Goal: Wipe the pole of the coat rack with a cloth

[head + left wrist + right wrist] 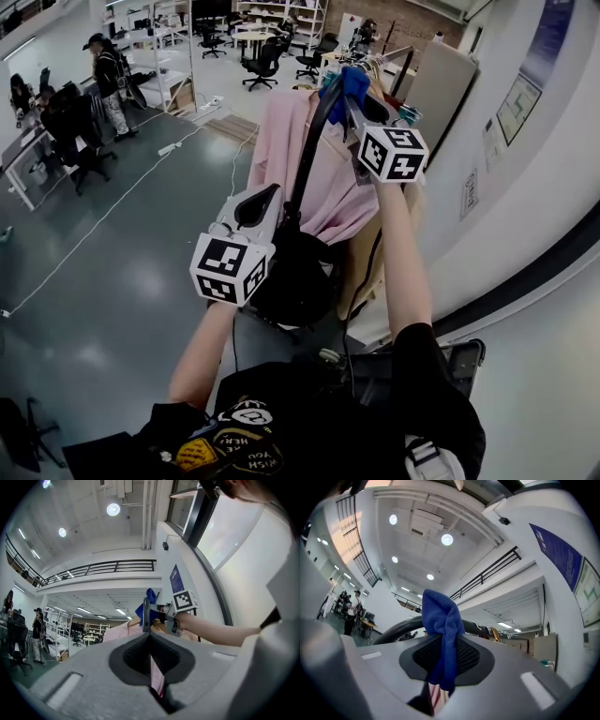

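Atop the pole (307,155), right gripper (443,665) jaws clamped on cloth (440,620); left gripper (149,658) jaws clamped on pole.

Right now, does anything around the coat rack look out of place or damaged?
Nothing stands out. The right hand-held gripper holds the blue cloth at the pole, the left hand-held gripper grips it lower, and the pink garment hangs normally.

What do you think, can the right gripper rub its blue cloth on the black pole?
Probably yes: the right gripper is shut on the blue cloth, held right against the black pole near its top, with nothing between them.
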### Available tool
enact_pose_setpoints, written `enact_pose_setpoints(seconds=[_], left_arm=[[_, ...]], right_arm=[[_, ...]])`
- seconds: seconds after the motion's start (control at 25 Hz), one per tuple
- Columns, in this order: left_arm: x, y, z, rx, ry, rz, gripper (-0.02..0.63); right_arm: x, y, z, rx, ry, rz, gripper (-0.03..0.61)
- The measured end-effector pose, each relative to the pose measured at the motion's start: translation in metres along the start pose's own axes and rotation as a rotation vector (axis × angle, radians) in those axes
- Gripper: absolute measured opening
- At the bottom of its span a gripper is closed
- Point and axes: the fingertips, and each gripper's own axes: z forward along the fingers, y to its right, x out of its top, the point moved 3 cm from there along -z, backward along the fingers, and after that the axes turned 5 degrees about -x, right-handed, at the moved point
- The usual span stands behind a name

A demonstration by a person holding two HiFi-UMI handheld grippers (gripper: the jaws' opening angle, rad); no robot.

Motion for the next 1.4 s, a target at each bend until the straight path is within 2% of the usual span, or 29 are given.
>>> enact_pose_setpoints(seconds=[0.08, 0.2, 0.32, 0.56, 0.68, 0.84, 1.0, 1.08, 1.24, 1.4], left_arm=[[-0.001, -0.002, -0.004, 0.008, -0.004, 0.001, 0.001], [-0.002, -0.005, -0.005, 0.016, -0.004, -0.002, 0.002], [-0.005, -0.008, -0.004, 0.022, -0.005, -0.007, 0.001], [-0.013, -0.010, 0.001, 0.013, -0.012, -0.021, 0.001], [-0.016, -0.009, 0.004, 0.003, -0.014, -0.030, 0.002], [-0.019, -0.007, 0.006, -0.011, -0.014, -0.038, 0.000], [-0.020, -0.006, 0.006, -0.019, -0.012, -0.039, 0.001], [-0.020, -0.007, 0.006, -0.017, -0.010, -0.038, 0.001], [-0.018, -0.010, 0.006, -0.014, -0.006, -0.040, 0.001], [-0.016, -0.010, 0.011, -0.014, 0.003, -0.045, 0.000]], right_arm=[[-0.002, 0.004, 0.004, 0.008, 0.009, 0.069, 0.074], [-0.006, -0.013, -0.002, 0.064, 0.009, 0.064, 0.074], [-0.015, -0.044, -0.021, 0.121, 0.010, -0.003, 0.074], [-0.048, -0.082, -0.068, 0.132, 0.023, -0.158, 0.072], [-0.057, -0.097, -0.087, 0.164, 0.031, -0.245, 0.072], [-0.088, -0.124, -0.101, 0.233, -0.047, -0.311, 0.072], [-0.136, -0.141, -0.111, 0.265, -0.140, -0.282, 0.072], [-0.147, -0.142, -0.112, 0.252, -0.152, -0.262, 0.072], [-0.121, -0.125, -0.104, 0.198, -0.107, -0.238, 0.072], [-0.077, -0.105, -0.083, 0.197, -0.028, -0.211, 0.074]])
